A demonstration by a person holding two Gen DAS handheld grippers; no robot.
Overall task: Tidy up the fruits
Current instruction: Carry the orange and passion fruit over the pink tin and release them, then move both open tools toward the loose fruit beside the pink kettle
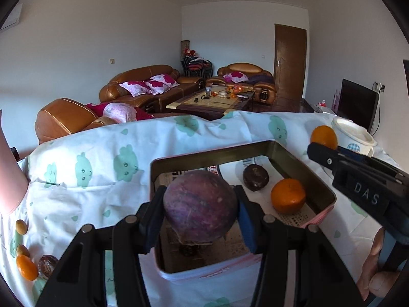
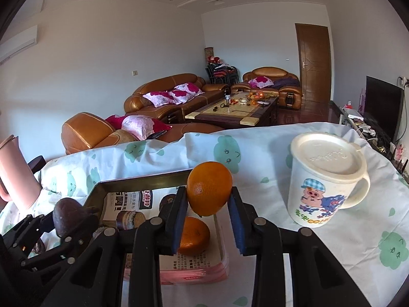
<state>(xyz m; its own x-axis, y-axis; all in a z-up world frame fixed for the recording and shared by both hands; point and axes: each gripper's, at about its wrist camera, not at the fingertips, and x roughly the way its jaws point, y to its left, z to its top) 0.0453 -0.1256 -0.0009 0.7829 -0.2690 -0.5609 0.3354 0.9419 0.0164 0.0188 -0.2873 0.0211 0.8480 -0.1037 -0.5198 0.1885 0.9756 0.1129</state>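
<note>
My left gripper (image 1: 200,217) is shut on a purple passion fruit (image 1: 200,203) and holds it above the near end of the pink-edged tin tray (image 1: 319,176). In the tray lie a dark passion fruit (image 1: 255,177) and an orange (image 1: 288,195). My right gripper (image 2: 207,212) is shut on an orange (image 2: 209,192) and holds it above the tray's right side (image 2: 143,179), over the orange in the tray (image 2: 194,235). The right gripper and its orange (image 1: 324,136) also show in the left wrist view. The left gripper with its passion fruit (image 2: 69,215) shows at the left of the right wrist view.
On the patterned cloth (image 1: 102,179) at the left lie an orange (image 1: 26,267), a dark passion fruit (image 1: 47,266) and two small brown fruits (image 1: 21,226). A lidded white mug (image 2: 324,179) stands right of the tray. A pink object (image 2: 15,176) stands at the far left.
</note>
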